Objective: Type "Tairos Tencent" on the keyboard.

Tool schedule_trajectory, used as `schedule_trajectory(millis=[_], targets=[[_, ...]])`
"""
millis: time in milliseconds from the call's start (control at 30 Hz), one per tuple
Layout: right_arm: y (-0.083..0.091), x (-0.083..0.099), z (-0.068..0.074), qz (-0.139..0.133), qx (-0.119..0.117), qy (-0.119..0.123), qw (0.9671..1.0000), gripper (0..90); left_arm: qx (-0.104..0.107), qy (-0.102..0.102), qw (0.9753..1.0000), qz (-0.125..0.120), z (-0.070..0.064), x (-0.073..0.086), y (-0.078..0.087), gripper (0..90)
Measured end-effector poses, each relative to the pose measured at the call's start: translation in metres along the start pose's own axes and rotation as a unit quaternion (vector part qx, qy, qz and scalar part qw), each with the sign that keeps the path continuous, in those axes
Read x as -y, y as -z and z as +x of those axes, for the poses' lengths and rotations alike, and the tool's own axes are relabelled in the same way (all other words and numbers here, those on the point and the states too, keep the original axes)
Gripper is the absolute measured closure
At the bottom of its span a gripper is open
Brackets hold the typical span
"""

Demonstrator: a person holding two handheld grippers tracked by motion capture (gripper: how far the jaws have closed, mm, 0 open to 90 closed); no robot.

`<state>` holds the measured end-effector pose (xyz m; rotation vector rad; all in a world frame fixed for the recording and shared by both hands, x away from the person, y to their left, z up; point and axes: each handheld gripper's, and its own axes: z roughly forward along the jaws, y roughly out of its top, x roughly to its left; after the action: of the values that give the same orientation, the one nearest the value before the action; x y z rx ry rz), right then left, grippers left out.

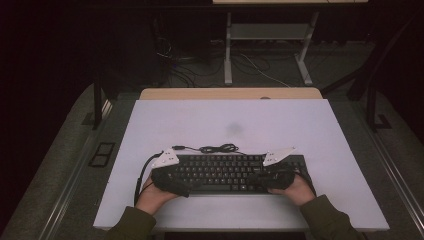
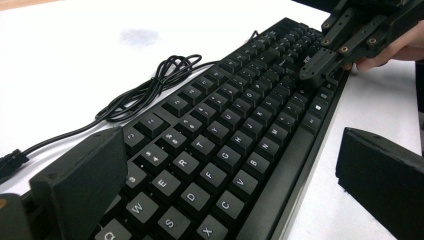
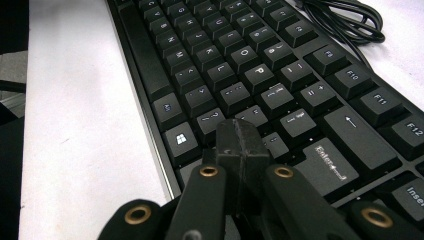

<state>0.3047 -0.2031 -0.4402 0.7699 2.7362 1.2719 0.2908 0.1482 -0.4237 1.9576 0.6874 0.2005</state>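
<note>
A black keyboard [image 1: 227, 172] lies on the white table top [image 1: 230, 120], near its front edge. Its black cable [image 1: 218, 148] is coiled just behind it. My left gripper [image 1: 175, 182] is at the keyboard's left end. In the left gripper view it [image 2: 230, 185] stands open, jaws wide apart on either side of the keyboard [image 2: 225, 135], one behind it and one in front. My right gripper [image 3: 240, 145] is shut with nothing between its jaws. Its tip is down on the keys near the Enter key [image 3: 327, 162]. The left gripper view shows it farther off [image 2: 320, 65].
The person's hands and olive sleeves [image 1: 325, 215] come in at the table's front edge. A faint grey smudge [image 1: 234, 128] marks the table middle. Behind the table are a wooden strip [image 1: 230, 93], a metal desk frame [image 1: 267, 40] and floor cables.
</note>
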Motion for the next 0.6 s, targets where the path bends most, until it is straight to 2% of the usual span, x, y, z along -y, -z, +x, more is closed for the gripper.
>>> schedule_trajectory(millis=[167,433,600], targets=[[0.0,0.0,0.0,-0.001,0.0,-0.001,1.0,89.5,0.001,0.012,0.9999,-0.007,0.001,-0.001,-0.004,0.0],[0.0,0.0,0.0,-0.001,0.0,-0.001,1.0,89.5,-0.007,0.009,0.9999,-0.003,0.003,-0.006,-0.011,3.9],[0.0,0.0,0.0,-0.001,-0.001,0.0,1.0,89.5,-0.013,0.006,0.9999,-0.003,0.005,-0.009,-0.015,13.9]])
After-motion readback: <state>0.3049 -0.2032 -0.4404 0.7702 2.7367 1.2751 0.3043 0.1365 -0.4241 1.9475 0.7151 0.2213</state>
